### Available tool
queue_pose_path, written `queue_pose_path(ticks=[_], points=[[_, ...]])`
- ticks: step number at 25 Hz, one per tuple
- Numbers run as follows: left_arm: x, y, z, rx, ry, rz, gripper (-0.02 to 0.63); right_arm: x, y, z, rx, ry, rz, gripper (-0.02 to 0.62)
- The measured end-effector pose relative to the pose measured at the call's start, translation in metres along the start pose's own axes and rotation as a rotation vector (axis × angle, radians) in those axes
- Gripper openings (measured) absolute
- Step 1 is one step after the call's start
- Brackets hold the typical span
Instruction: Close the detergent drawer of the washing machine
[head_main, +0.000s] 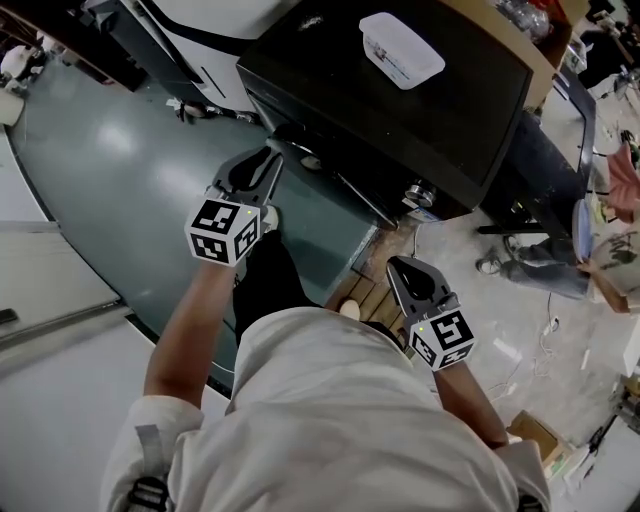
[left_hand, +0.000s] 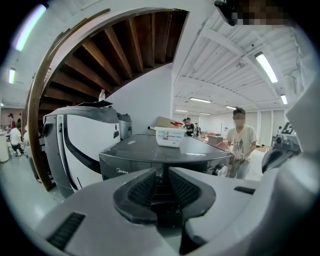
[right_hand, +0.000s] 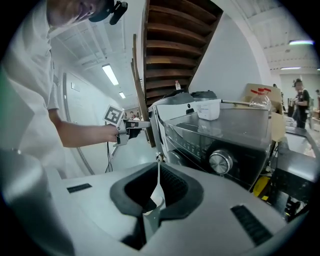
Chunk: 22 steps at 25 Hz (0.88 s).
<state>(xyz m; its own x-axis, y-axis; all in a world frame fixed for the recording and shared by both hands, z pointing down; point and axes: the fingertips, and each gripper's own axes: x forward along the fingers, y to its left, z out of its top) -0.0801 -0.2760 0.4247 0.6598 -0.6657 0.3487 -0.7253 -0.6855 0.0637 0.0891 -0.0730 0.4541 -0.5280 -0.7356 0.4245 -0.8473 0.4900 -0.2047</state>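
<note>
Left gripper (left_hand: 161, 176), jaws part open and empty, pointed along the slide line of the detergent drawer (left_hand: 125, 165), which sat just ahead at the washing machine's (head_main: 400, 110) upper-left front. Right gripper (right_hand: 158, 170), jaws together and empty, hung farther off below the dial (head_main: 415, 190). Bare floor (head_main: 130, 160) lay open to the left.

The grey-green floor (head_main: 120, 170) is carrying the black washing machine (head_main: 420, 120), which is standing just beside a white appliance (left_hand: 82, 142). A white lidded plastic container (head_main: 401, 48) is resting on the washing machine's top panel.
</note>
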Motion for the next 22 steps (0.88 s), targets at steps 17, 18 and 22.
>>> queue_pose_path(ticks=[17, 18, 22], points=[[-0.078, -0.118, -0.023, -0.092, 0.023, -0.058, -0.004, -0.062, 0.027, -0.007, -0.068, -0.035, 0.064, 0.017], [-0.082, -0.125, -0.025, -0.099, 0.028, -0.066, -0.005, -0.065, 0.028, -0.007, -0.072, -0.037, 0.067, 0.017], [-0.095, -0.152, -0.032, -0.128, 0.044, -0.094, -0.005, -0.076, 0.033, -0.009, -0.088, -0.048, 0.079, 0.017]])
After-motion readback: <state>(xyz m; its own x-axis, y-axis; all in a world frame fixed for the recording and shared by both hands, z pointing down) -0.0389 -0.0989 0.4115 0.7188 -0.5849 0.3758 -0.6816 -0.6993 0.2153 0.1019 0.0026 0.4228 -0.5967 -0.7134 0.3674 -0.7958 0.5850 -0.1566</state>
